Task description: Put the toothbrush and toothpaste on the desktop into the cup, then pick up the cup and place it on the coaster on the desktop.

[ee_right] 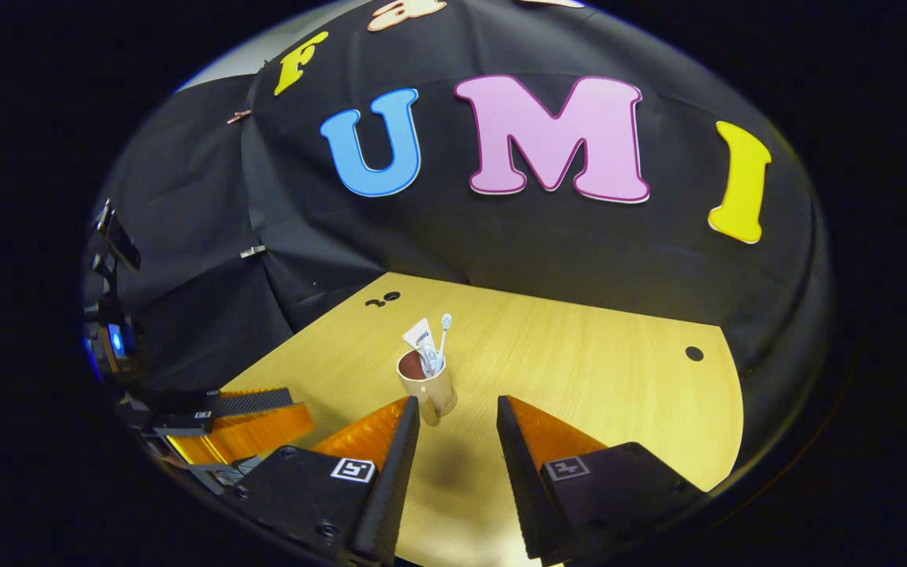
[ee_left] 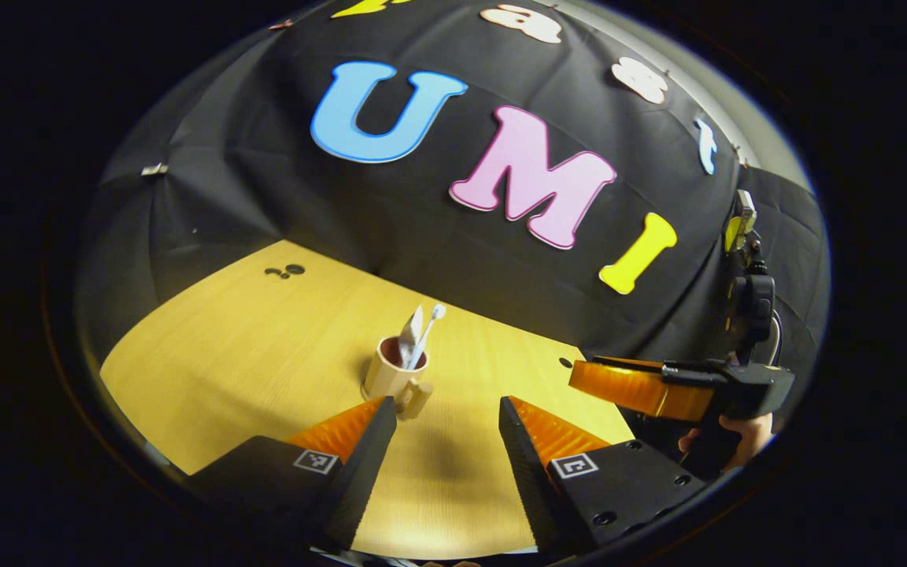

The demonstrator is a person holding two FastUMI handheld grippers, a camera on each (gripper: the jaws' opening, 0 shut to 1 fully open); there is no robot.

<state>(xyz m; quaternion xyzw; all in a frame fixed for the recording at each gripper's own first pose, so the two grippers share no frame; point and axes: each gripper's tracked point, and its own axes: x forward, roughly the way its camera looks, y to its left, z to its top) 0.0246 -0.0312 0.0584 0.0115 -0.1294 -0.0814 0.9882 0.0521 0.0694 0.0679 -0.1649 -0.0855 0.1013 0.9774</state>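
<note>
Standing apart and empty, the fingers of the left gripper point(ee_left: 447, 413) are seen low in the left gripper view, with bare tabletop point(ee_left: 249, 354) between them. The cup point(ee_left: 392, 372) stands upright just beyond the left finger, its handle turned toward the camera; whether finger and handle touch cannot be told. In the right gripper view the right gripper point(ee_right: 457, 413) is likewise held apart and empty, and the cup point(ee_right: 427, 383) stands just past its left finger.

Inside the cup the toothpaste point(ee_left: 411, 329) and toothbrush point(ee_left: 430, 331) are seen leaning together, heads up, well above the rim. The first half of the task is judged done. No coaster can be made out with certainty; dark marks point(ee_right: 383, 299) near the far edge and a dot point(ee_right: 694, 353) at the right are too small to tell.

The cup is judged stiff, smooth-walled and fairly light, with a top-heavy load that may shift if it is tilted. A hold across the body below the rim, or on the handle, is judged best, with the cup kept upright during the carry. The tube is soft and the brush thin, so neither should be pinched with the wall. The right gripper point(ee_left: 634, 387) and the hand point(ee_left: 745, 433) holding it are seen off to the right in the left gripper view.
</note>
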